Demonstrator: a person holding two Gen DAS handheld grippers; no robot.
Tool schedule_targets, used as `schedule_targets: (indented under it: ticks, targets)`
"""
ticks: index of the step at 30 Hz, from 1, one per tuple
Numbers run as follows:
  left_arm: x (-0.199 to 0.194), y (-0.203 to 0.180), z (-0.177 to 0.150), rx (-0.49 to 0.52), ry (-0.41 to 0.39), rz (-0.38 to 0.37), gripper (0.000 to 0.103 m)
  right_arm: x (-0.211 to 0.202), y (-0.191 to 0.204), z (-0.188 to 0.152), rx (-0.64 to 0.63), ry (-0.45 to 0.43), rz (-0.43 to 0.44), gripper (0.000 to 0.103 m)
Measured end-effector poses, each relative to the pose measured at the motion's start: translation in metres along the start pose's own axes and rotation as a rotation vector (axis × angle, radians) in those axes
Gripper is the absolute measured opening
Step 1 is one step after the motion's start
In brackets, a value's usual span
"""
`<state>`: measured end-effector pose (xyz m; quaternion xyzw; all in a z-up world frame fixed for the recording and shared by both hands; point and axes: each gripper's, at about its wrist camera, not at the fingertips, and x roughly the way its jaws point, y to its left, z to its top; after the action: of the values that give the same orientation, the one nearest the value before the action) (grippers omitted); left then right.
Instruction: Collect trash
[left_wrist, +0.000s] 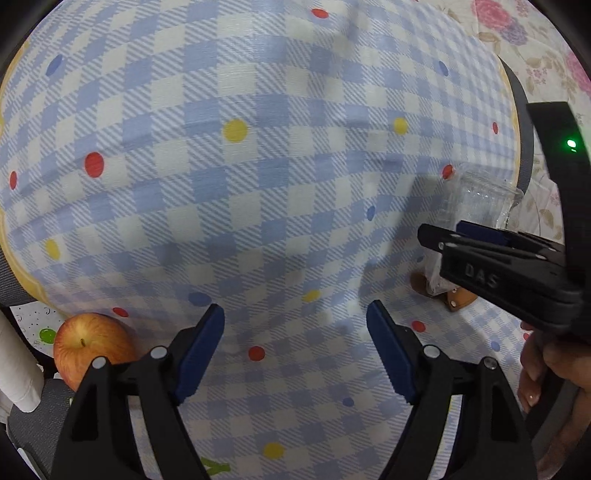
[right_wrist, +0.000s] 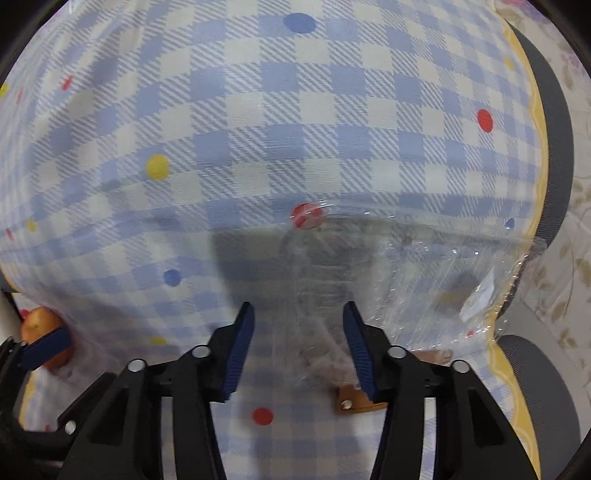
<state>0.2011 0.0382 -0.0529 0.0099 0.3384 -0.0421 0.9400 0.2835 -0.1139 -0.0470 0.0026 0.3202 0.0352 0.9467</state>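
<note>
The right gripper (right_wrist: 298, 345), half open around a clear plastic wrapper (right_wrist: 388, 280) near the tablecloth's (right_wrist: 258, 110) right edge, seems mid-pickup, pads perhaps not yet pressing, so next close firmly, while the left gripper (left_wrist: 295, 350) hangs wide and empty.

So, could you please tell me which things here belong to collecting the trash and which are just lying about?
Belongs to the job:
- clear plastic wrapper, crumpled, lying between the right gripper's fingers
- left gripper, open over bare cloth

Just lying about:
- apple at the cloth's edge
- small brown piece by the wrapper
- checked tablecloth
</note>
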Motion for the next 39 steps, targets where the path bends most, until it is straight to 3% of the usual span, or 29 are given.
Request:
schedule_targets:
  ticks: [2, 3, 4, 7, 14, 21, 23, 25, 28, 33, 35, 37, 39]
  targets:
    - [0.000, -0.008, 0.000, 0.020, 0.001, -0.013, 0.077, -0.004, -0.005, -0.001, 0.018, -0.001, -0.004, 0.029]
    - [0.001, -0.011, 0.000, 0.027, 0.001, -0.016, 0.077, -0.009, -0.010, -0.003, 0.015, -0.001, -0.020, 0.017]
    - [0.001, -0.016, 0.000, 0.038, 0.002, -0.024, 0.077, -0.014, -0.014, -0.005, 0.006, 0.001, -0.036, 0.014]
    - [-0.001, -0.031, 0.001, 0.061, 0.002, -0.053, 0.077, -0.032, -0.032, -0.018, -0.026, 0.006, -0.064, 0.009]
    - [0.012, -0.076, 0.007, 0.108, 0.026, -0.150, 0.077, -0.060, -0.077, -0.048, -0.088, 0.044, -0.084, 0.007]
    - [0.039, -0.111, 0.012, 0.166, 0.068, -0.198, 0.053, -0.066, -0.106, -0.054, -0.101, 0.034, -0.089, 0.007]
    - [0.056, -0.121, 0.015, 0.185, 0.110, -0.178, 0.051, -0.064, -0.107, -0.053, -0.102, 0.027, -0.088, 0.007]
    - [0.069, -0.124, 0.017, 0.193, 0.172, -0.194, 0.042, -0.062, -0.109, -0.052, -0.101, 0.022, -0.083, 0.007]
    - [0.085, -0.125, 0.021, 0.171, 0.234, -0.215, 0.039, -0.059, -0.115, -0.051, -0.099, 0.020, -0.083, 0.007]
    - [0.100, -0.117, 0.031, 0.101, 0.271, -0.254, 0.037, -0.056, -0.119, -0.051, -0.098, 0.022, -0.084, 0.007]
    - [0.104, -0.114, 0.034, 0.057, 0.281, -0.276, 0.024, -0.058, -0.119, -0.052, -0.094, 0.024, -0.084, 0.007]
    - [0.101, -0.111, 0.039, 0.028, 0.268, -0.301, 0.000, -0.064, -0.119, -0.054, -0.094, 0.024, -0.087, 0.007]
    - [0.081, -0.109, 0.039, 0.024, 0.210, -0.310, 0.000, -0.073, -0.120, -0.056, -0.092, 0.020, -0.079, 0.007]
